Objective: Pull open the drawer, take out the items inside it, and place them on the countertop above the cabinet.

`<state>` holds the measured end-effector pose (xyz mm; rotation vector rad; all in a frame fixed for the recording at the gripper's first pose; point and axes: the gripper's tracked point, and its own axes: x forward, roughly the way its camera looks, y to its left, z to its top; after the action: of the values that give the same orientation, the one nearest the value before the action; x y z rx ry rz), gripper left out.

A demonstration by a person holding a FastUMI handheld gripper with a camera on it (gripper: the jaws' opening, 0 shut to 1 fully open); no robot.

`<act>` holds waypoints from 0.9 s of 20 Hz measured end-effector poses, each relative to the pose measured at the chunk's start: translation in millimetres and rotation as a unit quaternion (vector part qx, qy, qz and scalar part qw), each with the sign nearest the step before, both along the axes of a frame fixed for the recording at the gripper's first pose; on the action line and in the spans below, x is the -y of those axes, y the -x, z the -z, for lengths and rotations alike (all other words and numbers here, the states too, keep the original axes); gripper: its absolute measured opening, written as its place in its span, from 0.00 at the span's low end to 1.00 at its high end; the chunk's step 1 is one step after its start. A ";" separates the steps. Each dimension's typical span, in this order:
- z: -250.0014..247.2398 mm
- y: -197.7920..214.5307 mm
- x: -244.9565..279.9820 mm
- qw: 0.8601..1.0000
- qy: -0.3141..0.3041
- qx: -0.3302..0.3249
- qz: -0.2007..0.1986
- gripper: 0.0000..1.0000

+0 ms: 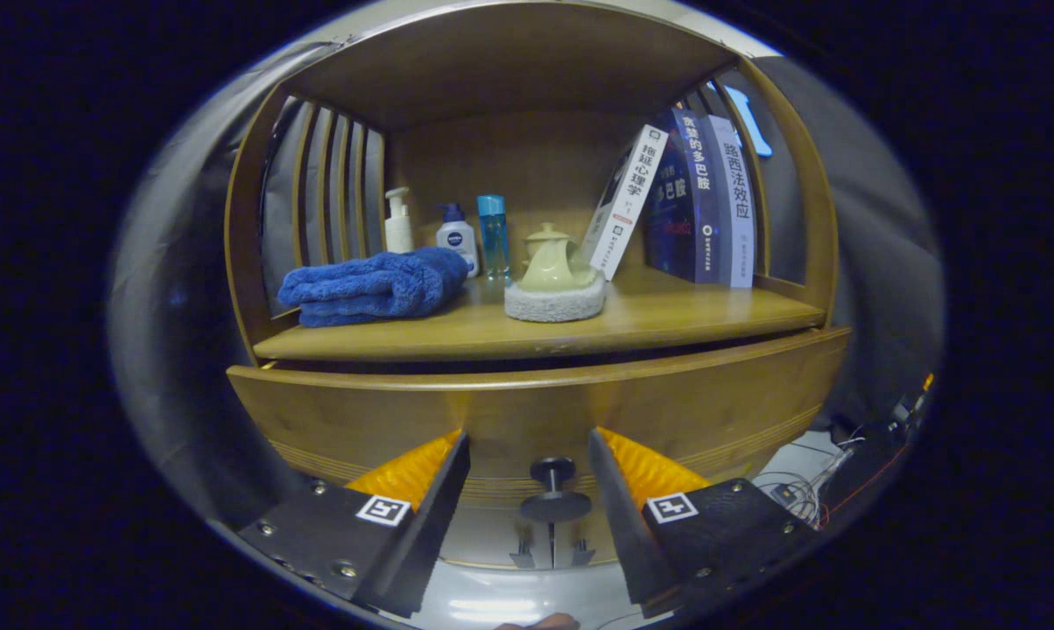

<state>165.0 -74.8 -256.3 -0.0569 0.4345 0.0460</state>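
The wooden drawer front point(536, 411) spans the cabinet below the countertop shelf point(667, 319), with a thin dark gap along its top edge. Its dark round knob point(553, 490) sticks out toward me, low on the front. My gripper point(529, 477) is open, one finger on each side of the knob, neither touching it. What lies inside the drawer is hidden.
On the countertop lie a folded blue towel point(369, 287), three bottles point(453, 232) at the back, a cream teapot point(551, 261) on a grey pad, and leaning books point(702, 197) at the right. Cables point(798, 490) lie on the floor to the right.
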 end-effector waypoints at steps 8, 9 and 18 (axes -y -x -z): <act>7.9 -11.9 2.6 1.000 0.011 -0.015 0.000 0.83; 8.5 -13.9 2.8 1.000 0.013 -0.016 -0.001 0.83; 5.9 -10.4 -8.4 1.000 0.008 -0.004 -0.014 0.84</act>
<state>175.4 -66.4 -262.2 -0.0785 0.4425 0.0706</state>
